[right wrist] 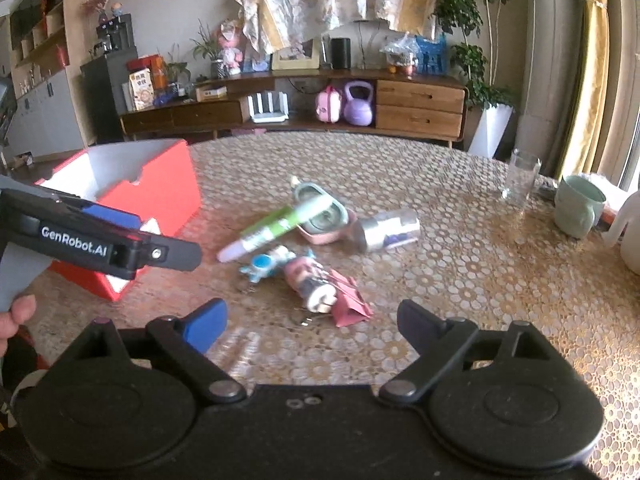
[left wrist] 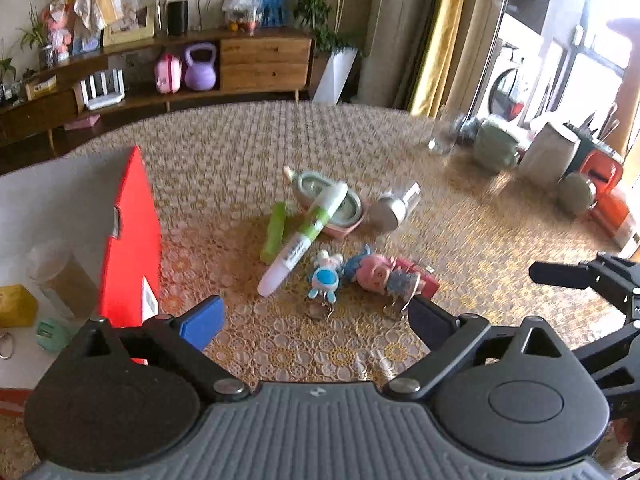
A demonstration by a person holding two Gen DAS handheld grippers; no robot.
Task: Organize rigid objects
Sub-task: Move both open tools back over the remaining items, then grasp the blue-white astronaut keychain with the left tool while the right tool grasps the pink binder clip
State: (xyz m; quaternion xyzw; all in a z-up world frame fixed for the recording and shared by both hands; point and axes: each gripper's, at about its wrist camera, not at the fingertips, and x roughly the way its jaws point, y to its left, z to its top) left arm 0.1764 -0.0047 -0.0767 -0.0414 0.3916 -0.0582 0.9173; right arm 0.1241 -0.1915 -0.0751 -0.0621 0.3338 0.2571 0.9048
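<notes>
Round table [left wrist: 480,208] with patterned lace cover. Small clutter heaped mid-table: white-and-green pen-shaped tube [left wrist: 304,232] leaning over oval pink-rimmed case [left wrist: 344,210], green stick [left wrist: 274,232], silver canister [left wrist: 390,210], blue bunny keychain [left wrist: 326,278], pink doll figure [left wrist: 380,276]. Red box [left wrist: 130,240] open just left of heap – likely destination. Left gripper [left wrist: 316,320] spread wide, empty, hovering near bunny and doll. Right gripper [right wrist: 312,322] also spread, empty. Items look light, hard, smooth – tube may roll; grip tube mid-barrel, keychain by body.
</notes>
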